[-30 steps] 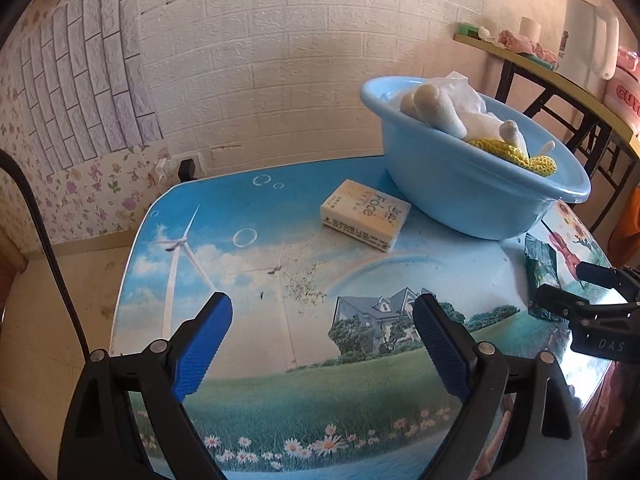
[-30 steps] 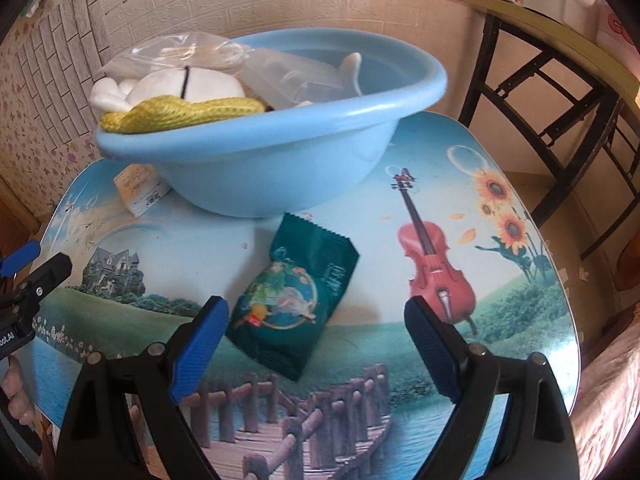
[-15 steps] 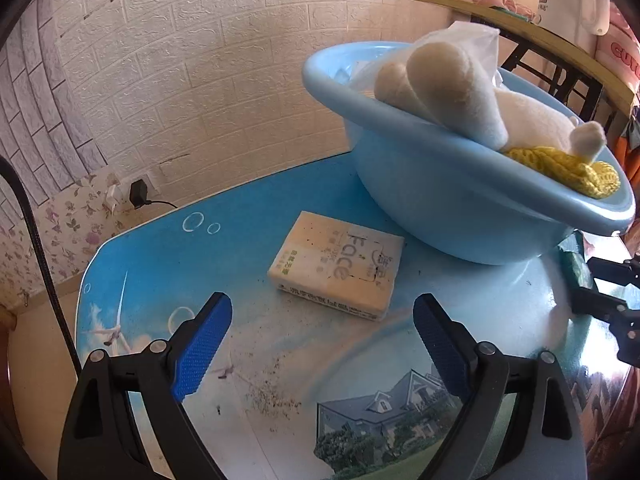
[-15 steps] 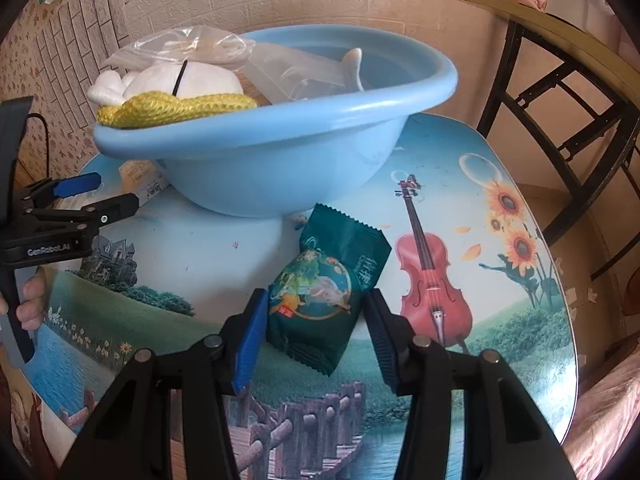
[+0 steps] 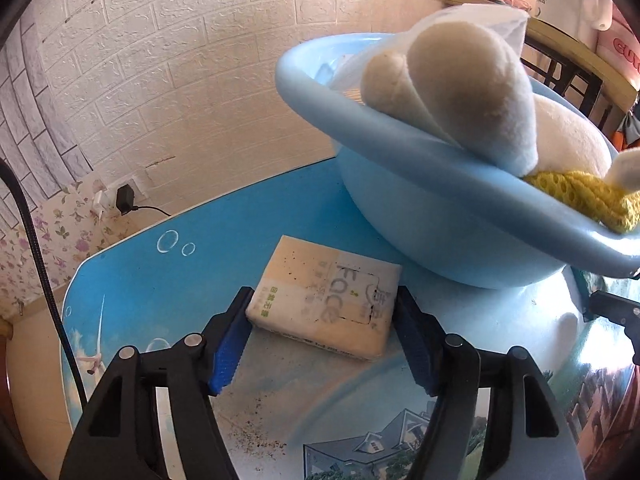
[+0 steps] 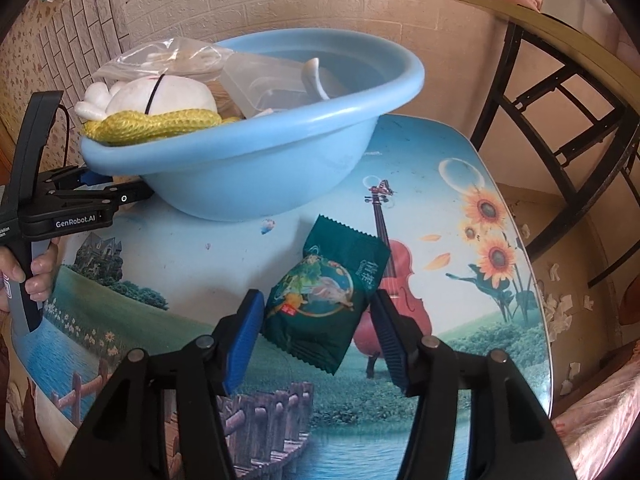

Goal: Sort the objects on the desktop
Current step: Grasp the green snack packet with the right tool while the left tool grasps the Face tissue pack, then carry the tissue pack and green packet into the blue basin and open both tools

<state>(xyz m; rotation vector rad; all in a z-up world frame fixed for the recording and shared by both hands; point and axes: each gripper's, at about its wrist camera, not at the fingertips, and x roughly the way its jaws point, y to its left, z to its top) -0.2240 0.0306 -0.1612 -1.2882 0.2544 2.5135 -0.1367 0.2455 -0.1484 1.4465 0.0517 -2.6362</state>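
A cream tissue pack (image 5: 324, 300) lies on the picture-printed table (image 5: 168, 280), just in front of the blue basin (image 5: 400, 152). My left gripper (image 5: 322, 308) is closing on it, and both blue pads touch its sides. A dark green snack pouch (image 6: 324, 292) sits tilted between the pads of my right gripper (image 6: 316, 312). Those jaws are opening slightly, but both pads still touch the pouch. The basin (image 6: 280, 128) holds a white plush toy (image 5: 472, 92), a yellow knitted piece (image 5: 580, 196) and clear plastic bags (image 6: 168, 56).
The left gripper (image 6: 80, 200), held in a person's hand (image 6: 38, 272), reaches under the basin's left side. A black-framed table (image 6: 560, 92) stands at the right behind the table's edge. A plug and cable (image 5: 128, 200) sit on the wall. Paper scraps (image 6: 560, 312) litter the floor.
The left gripper moved forward and down to the tissue pack and narrowed around it. The right gripper went from wide open to closed around the green pouch, which now tilts between its pads.
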